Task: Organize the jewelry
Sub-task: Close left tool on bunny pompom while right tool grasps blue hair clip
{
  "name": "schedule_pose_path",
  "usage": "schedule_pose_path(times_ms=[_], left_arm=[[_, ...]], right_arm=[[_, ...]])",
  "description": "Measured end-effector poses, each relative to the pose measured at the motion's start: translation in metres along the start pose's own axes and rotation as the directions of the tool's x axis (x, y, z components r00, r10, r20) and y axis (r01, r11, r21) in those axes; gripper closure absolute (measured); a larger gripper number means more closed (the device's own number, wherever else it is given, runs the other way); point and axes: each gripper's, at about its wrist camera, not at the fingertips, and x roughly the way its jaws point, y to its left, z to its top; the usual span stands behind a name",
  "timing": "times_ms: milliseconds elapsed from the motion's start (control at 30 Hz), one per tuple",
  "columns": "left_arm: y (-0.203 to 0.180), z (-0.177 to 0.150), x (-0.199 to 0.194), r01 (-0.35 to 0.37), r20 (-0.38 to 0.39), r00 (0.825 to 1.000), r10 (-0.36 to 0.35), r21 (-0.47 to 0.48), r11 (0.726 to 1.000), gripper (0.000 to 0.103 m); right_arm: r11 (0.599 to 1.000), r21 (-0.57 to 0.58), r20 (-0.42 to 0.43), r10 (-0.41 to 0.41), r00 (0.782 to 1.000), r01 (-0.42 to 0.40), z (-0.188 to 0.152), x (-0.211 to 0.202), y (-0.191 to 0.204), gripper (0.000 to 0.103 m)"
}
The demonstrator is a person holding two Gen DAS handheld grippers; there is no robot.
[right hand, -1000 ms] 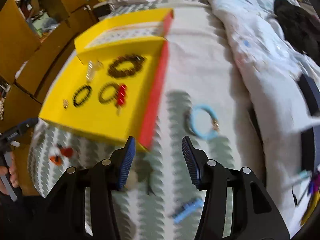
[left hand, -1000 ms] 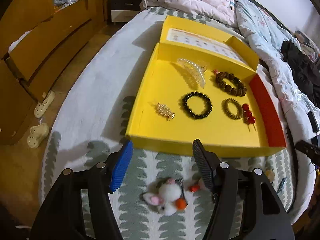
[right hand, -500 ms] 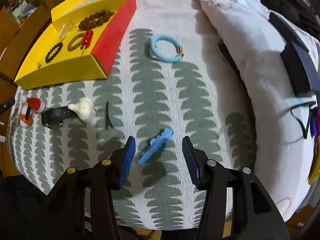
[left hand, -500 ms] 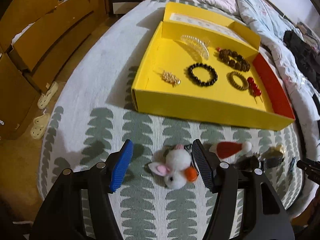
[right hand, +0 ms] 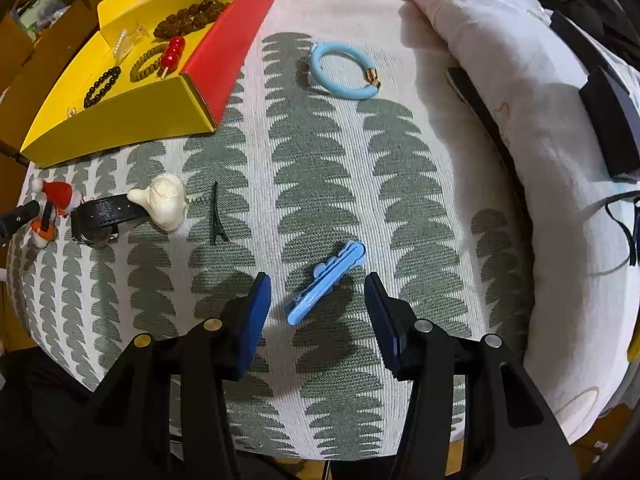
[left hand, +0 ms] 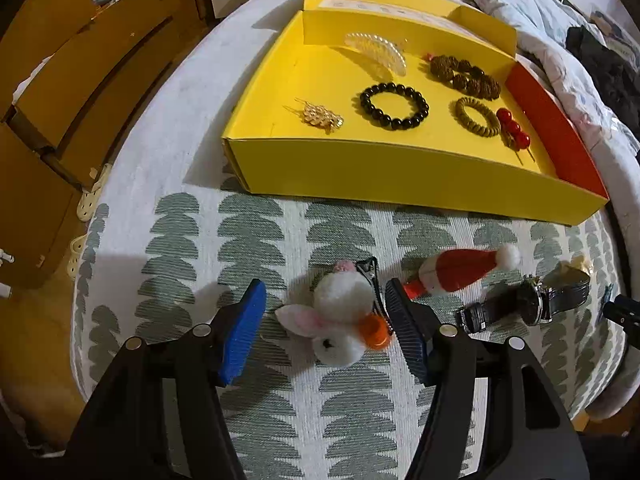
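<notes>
My left gripper (left hand: pixel 322 320) is open, its fingers on either side of a white plush bunny hair clip (left hand: pixel 340 318) lying on the patterned cover. A red Santa-hat clip (left hand: pixel 460 270) and a black watch (left hand: pixel 528 306) lie to its right. My right gripper (right hand: pixel 318 304) is open around a light blue hair clip (right hand: pixel 326 282). The yellow tray (left hand: pixel 360 172) holds a black bead bracelet (left hand: pixel 394 106), a brown bracelet (left hand: pixel 466 72), a gold clip (left hand: pixel 320 116) and a clear comb (left hand: pixel 378 50). A blue bangle (right hand: pixel 344 72) lies beyond the right gripper.
A cream clip (right hand: pixel 162 200) and a thin dark pin (right hand: pixel 216 216) lie left of the right gripper. A rumpled duvet (right hand: pixel 540 120) with dark items borders the right side. Wooden furniture (left hand: pixel 60 80) and slippers (left hand: pixel 90 200) lie left of the bed.
Both grippers have pulled back from the tray and come down low. The left now straddles the bunny clip; the right now straddles the blue hair clip.
</notes>
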Motion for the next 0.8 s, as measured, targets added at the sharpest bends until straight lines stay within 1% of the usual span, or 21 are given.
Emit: schedule_pose_path(times_ms=[200,333,467,667,800], left_arm=[[-0.006,-0.003,0.005,0.007,-0.010,1.000,-0.006,0.009,1.000,0.041],[-0.009,-0.003,0.014,-0.011,-0.027,1.000,0.012,0.013,1.000,0.041],[-0.011,-0.002,0.022,-0.033,-0.041,0.999,0.033,0.012,0.999,0.041],[-0.014,0.000,0.029,-0.041,-0.061,0.997,0.042,0.018,0.999,0.041],[-0.014,0.001,0.033,-0.048,-0.071,0.996,0.050,0.018,0.999,0.041]], right_arm=[[1.000,0.006,0.001,0.005,1.000,-0.005,0.000,0.000,-0.002,0.051],[1.000,0.018,-0.012,0.015,1.000,-0.015,-0.001,0.004,-0.003,0.051],[0.999,0.031,-0.001,0.009,1.000,-0.009,-0.002,0.004,-0.006,0.051],[0.999,0.042,-0.007,0.012,1.000,-0.011,-0.003,0.010,-0.010,0.051],[1.000,0.031,0.002,-0.003,1.000,0.003,-0.004,0.011,-0.007,0.051]])
